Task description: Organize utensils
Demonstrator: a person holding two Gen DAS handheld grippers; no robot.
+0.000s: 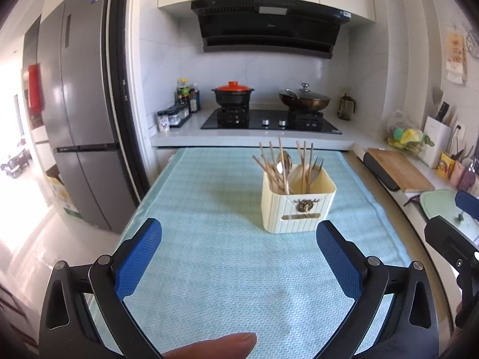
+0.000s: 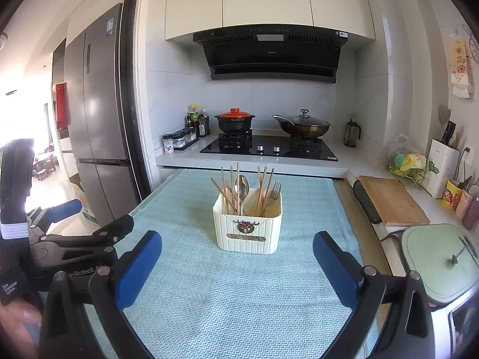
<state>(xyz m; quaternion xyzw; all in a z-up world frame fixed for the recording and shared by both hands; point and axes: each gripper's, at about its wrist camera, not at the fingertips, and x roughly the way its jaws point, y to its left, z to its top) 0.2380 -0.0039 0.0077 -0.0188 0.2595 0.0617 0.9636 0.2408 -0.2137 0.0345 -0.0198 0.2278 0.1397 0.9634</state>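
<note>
Toward the desk's far edge, a cream holder (image 2: 248, 227) bristles with chopsticks (image 2: 229, 193); the left gripper (image 1: 239, 255) and right gripper (image 2: 237, 264) hang wide and empty, and a careless reach could tip it.

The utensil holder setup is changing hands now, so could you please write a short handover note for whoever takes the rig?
Left hand-held gripper: open, empty, above the teal mat.
Right hand-held gripper: open, empty, beside it.
The cream utensil holder stands upright mid-mat; chopsticks, spoon and fork are already in it.
No loose utensils show on the mat, so little seems left; check outside the views.
</note>
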